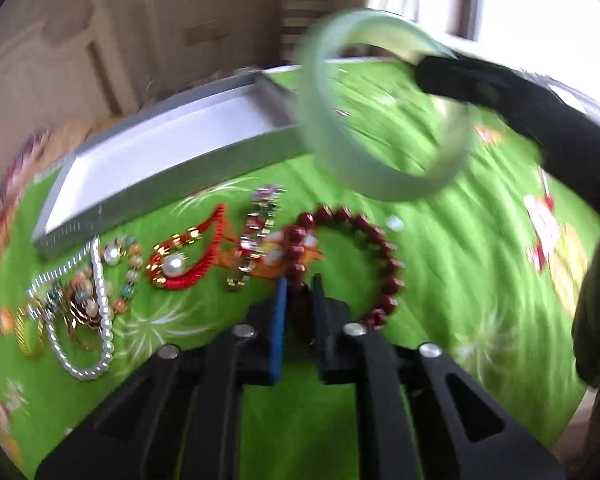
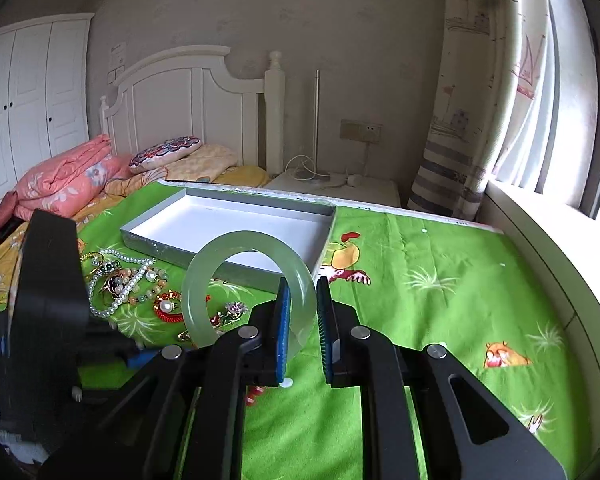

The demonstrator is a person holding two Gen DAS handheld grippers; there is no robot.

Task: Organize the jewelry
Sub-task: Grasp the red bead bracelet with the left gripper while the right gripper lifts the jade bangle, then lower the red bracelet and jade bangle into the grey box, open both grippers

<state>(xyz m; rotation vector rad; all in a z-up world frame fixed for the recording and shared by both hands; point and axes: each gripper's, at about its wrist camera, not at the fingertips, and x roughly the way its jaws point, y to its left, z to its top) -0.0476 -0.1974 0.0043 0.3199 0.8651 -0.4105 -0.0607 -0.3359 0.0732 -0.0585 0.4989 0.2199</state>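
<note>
I am holding two pieces at once. Nearest me, my left gripper (image 1: 300, 292) is closing its jaws on the dark red bead bracelet (image 1: 356, 256), pinching the strand where it loops back toward me; the rest of the ring is lying on the green bedsheet (image 1: 480, 248). The beads are round, glossy and hard, strung loosely, so I am expecting the loop to sag and swing once lifted.

My right gripper (image 2: 302, 312) is clamping the pale green bangle (image 2: 204, 280) by its rim, jaws closed on it, and carrying it clear of the sheet. It is a smooth, translucent, rigid hoop (jade or glass, I cannot tell which), slick enough that I am judging the grip by the blue ribbed pads (image 2: 283, 320) alone.

Just beyond, the unsorted pieces are lying in a row: a red cord ornament (image 1: 188, 256) with a large pearl, a square-linked stone bracelet (image 1: 256, 240), and a tangle of pearl strands (image 1: 100, 320) and gilt chain.

Farther off, the shallow grey box (image 2: 228, 268) is sitting open, white-lined and bare inside. So the step in hand is pick-up, and the next move is calling for carrying the bangle over the box wall and setting it down gently, since a hard hoop could chip or roll.
</note>
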